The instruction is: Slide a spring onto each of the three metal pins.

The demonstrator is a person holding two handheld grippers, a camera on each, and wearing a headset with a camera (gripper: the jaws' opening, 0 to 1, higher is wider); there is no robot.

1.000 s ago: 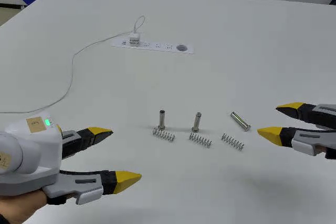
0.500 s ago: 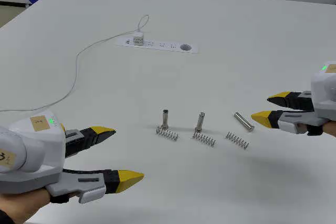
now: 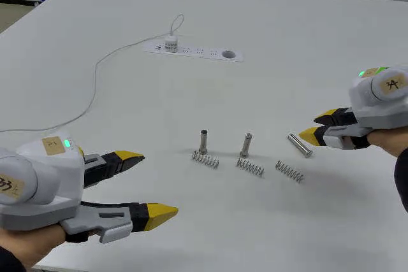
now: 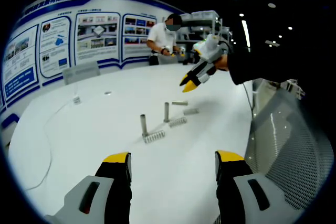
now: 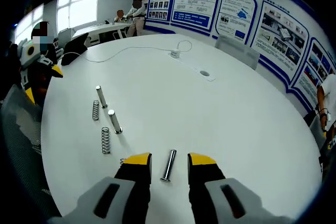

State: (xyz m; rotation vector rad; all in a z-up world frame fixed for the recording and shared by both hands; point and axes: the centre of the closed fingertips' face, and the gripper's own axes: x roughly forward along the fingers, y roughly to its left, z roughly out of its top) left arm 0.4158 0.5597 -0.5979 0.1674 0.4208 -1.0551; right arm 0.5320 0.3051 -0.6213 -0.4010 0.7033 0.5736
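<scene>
The fingers [image 3: 124, 157] of the left gripper [image 3: 145, 184] are spread wide with nothing between them. They sit at the near left of the white desk [image 3: 287, 49] and point right toward the parts. A hand [image 3: 29, 246] holds this gripper at the near left corner of the head view.

Far beyond it, a white cable [image 3: 95, 81] curves across the desk to a power strip [image 3: 191, 50] lying flat.

Near the middle of the desk the parts sit in a row. The left pin [image 3: 203, 140] stands upright, and the left spring [image 3: 205, 159] lies on its side just near of the pin's base. To the right, the middle pin [image 3: 246, 144] also stands upright, with the middle spring [image 3: 250, 167] lying just near of it. Further right, the right pin [image 3: 299, 145] lies flat on the desk at a slant. The right spring [image 3: 289, 171] lies just near of it, apart from it. No spring is on any pin.

At the right, the right gripper [image 3: 315, 126] points left, its yellow tips just beside the far end of the right pin. Its fingers are apart. In the right gripper view the lying pin sits in the gap between them, with space on both sides, so it is not gripped.
</scene>
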